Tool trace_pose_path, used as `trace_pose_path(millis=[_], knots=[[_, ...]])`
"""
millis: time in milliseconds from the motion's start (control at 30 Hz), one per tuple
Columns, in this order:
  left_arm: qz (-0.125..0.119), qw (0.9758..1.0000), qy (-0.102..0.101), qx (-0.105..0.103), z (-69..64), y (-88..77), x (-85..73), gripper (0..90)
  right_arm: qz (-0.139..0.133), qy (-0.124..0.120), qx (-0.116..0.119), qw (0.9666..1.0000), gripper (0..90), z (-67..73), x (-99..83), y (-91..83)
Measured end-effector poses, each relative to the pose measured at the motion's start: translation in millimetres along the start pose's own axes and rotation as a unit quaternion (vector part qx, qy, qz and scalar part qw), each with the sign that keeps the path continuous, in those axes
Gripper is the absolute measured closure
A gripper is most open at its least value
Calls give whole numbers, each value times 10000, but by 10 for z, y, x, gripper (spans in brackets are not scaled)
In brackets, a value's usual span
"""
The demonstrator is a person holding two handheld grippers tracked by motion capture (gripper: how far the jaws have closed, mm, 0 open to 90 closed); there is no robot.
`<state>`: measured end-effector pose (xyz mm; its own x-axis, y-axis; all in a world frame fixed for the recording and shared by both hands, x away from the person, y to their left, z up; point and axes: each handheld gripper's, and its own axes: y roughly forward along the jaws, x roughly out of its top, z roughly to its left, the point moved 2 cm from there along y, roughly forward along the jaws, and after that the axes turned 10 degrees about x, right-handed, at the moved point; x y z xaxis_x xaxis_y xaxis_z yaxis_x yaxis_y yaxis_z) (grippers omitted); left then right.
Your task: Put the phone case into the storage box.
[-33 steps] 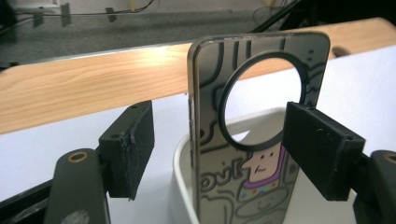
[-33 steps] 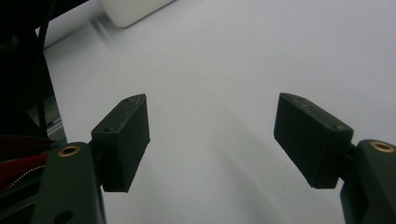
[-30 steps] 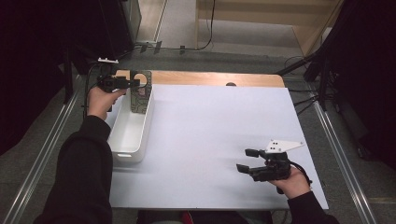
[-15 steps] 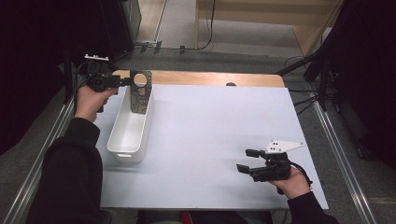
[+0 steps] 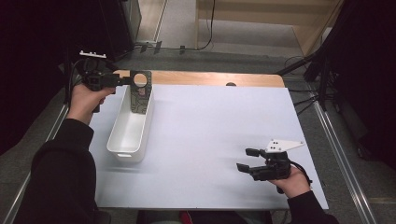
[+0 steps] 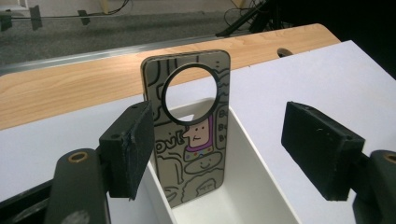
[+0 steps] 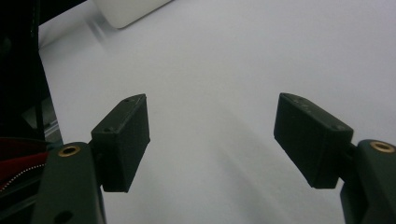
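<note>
Doodle-covered door hanger with round hole, upright in white bin

Both arms wear black long sleeves. Left gripper: matte black body with a white plate on top. Right gripper: also black, with a grey three-cornered plate dotted with small holes above it and a dark cable behind. Blocky black pads show tiny screw holes, brass-ringed pivots beneath.
</note>
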<state>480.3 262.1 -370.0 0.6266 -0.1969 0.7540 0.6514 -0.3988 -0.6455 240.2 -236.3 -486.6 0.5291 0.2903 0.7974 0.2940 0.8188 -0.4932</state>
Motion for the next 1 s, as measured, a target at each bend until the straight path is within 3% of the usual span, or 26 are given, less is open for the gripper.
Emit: trace_pose_path(millis=[133, 600, 933, 1000], knots=[[-5, 10000, 7, -87, -54, -47, 13, 251, 6, -15, 6, 10000, 257, -4, 10, 11], [27, 9992, 317, -226, -254, -131, -8, 251, 26, -22, 61, 10000, 257, -12, 27, 38], [34, 9979, 383, -523, -425, -196, -80, 251, 30, -33, 77, 10000, 257, -20, 35, 50], [12, 9974, 481, -538, -460, -209, -93, 251, 36, -43, 83, 9999, 257, -22, 35, 53]])
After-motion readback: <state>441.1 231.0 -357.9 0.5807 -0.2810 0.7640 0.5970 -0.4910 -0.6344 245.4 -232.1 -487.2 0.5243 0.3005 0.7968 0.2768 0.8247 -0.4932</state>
